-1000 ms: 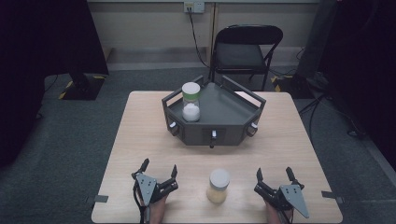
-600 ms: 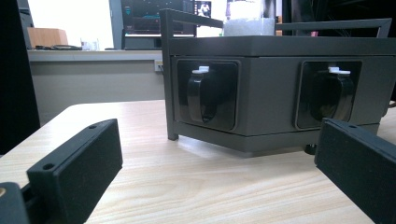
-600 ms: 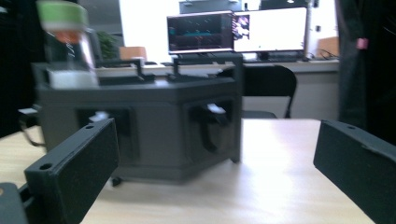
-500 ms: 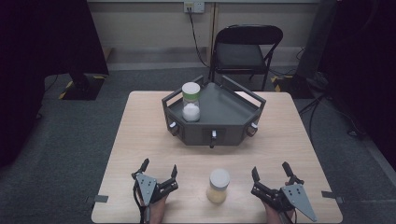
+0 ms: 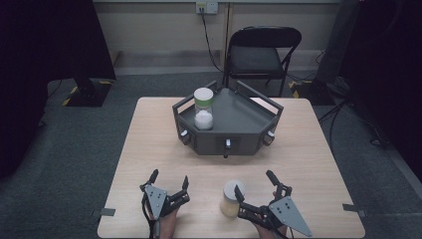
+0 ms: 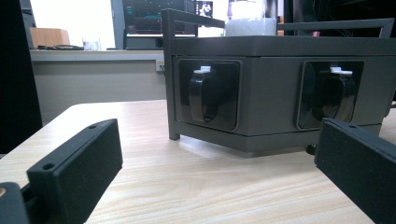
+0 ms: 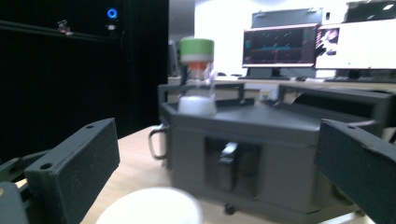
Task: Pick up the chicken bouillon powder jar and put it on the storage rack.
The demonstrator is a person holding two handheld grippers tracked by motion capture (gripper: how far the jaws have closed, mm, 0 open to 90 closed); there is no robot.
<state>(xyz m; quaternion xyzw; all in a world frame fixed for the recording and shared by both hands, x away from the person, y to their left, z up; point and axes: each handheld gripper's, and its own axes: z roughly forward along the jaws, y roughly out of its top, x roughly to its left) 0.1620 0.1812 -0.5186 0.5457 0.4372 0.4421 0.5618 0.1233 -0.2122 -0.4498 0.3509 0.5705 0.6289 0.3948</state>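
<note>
A small jar with a white lid point(image 5: 231, 198) and pale yellow contents stands near the table's front edge. My right gripper point(image 5: 256, 184) is open just to its right, its left jaw beside the jar; the white lid point(image 7: 149, 209) sits low between the jaws in the right gripper view. My left gripper point(image 5: 169, 178) is open at the front left, nothing between its jaws. A clear jar with a green band and white powder point(image 5: 203, 108) stands on the left of a dark grey hexagonal rack point(image 5: 239, 114) at mid-table. The rack's front wall point(image 6: 280, 93) faces the left gripper.
The rack's sides carry knobs and handles point(image 6: 205, 95). A black folding chair point(image 5: 262, 52) stands behind the light wooden table point(image 5: 308, 149). Bare tabletop lies between the grippers and the rack and along both sides.
My right gripper has shifted left toward the white-lidded jar and turned a little. The left gripper and both jars have stayed where they were.
</note>
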